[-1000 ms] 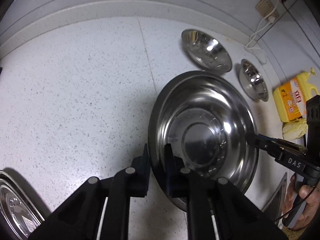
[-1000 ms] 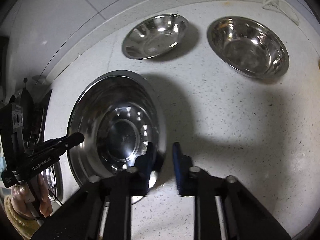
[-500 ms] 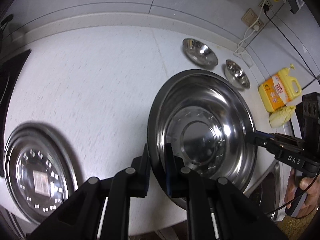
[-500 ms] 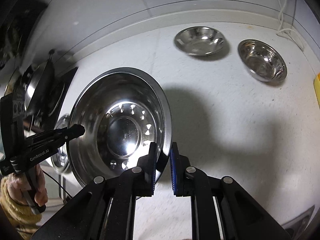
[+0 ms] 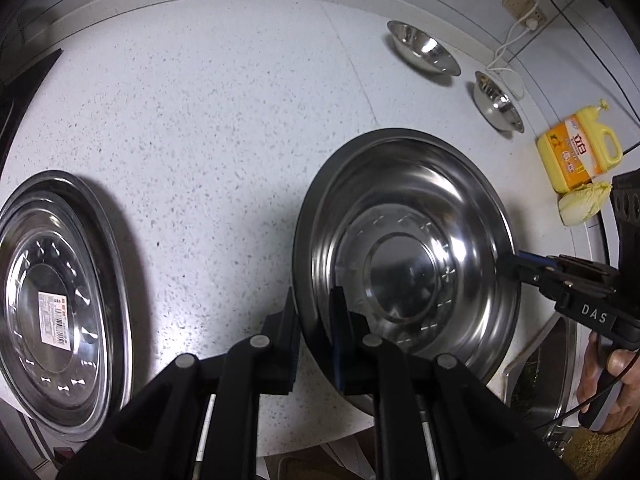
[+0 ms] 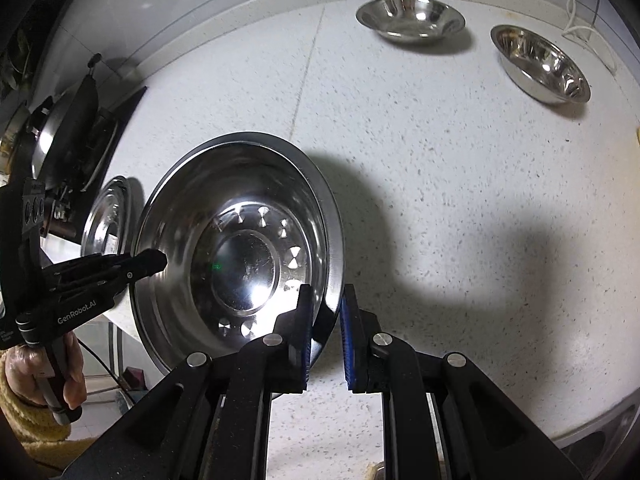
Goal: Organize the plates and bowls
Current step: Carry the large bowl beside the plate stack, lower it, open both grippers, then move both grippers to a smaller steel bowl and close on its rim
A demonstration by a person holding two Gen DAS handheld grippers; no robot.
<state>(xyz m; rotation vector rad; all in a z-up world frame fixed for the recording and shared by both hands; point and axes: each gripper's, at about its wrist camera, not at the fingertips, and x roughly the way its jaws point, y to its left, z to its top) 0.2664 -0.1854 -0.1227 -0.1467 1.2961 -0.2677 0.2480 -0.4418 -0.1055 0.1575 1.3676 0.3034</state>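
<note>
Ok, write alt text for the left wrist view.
Both grippers clamp opposite rims of a large steel plate above a speckled white counter: left gripper near, right gripper far. A matching labelled plate lies left; two steel bowls and a yellow bottle sit behind.

Both wrist cams steep-down, close, opposite sides; share big bowl (image 5: 404,240) (image 6: 236,248).

The basin (image 5: 404,248), gripped at opposite rims, now hangs well away from the two bowls (image 5: 424,48) and just beside the labelled plate (image 5: 60,300), which comes fully into view.
</note>
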